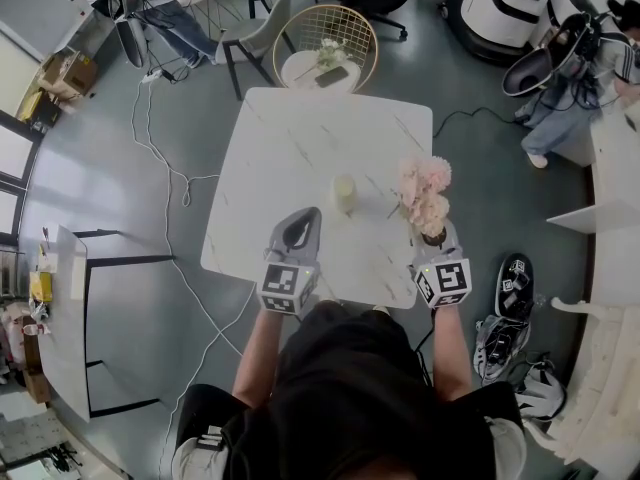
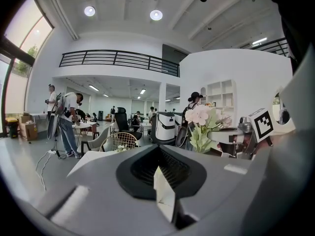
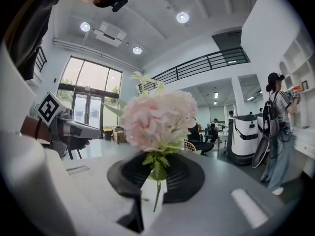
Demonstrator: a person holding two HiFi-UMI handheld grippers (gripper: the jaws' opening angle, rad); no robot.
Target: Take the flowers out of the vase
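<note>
Right hand-held gripper point(image 3: 153, 183): nearly closed on the thin stem of the pale pink artificial flowers point(image 3: 157, 119), upright, likely to spare the blooms.
Flowers: out of the small cream vase point(image 1: 344, 193), beside it above the white marble bench point(image 1: 300, 138).
Left hand-held gripper point(image 2: 165, 178): jaws together, empty.

Bench point(image 1: 300, 148): square white top, marble look, faint grey veins. Stands on smooth grey floor point(image 1: 130, 298). Directly on top, just one thing I can make out: small cream vase point(image 1: 344, 193), upright, about mid-top, slightly toward near edge. On floor: white cable point(image 1: 165, 168) snaking left of bench, round wire-back chair point(image 1: 325, 38) just beyond far edge, shoes point(image 1: 514, 283) off to right.
</note>
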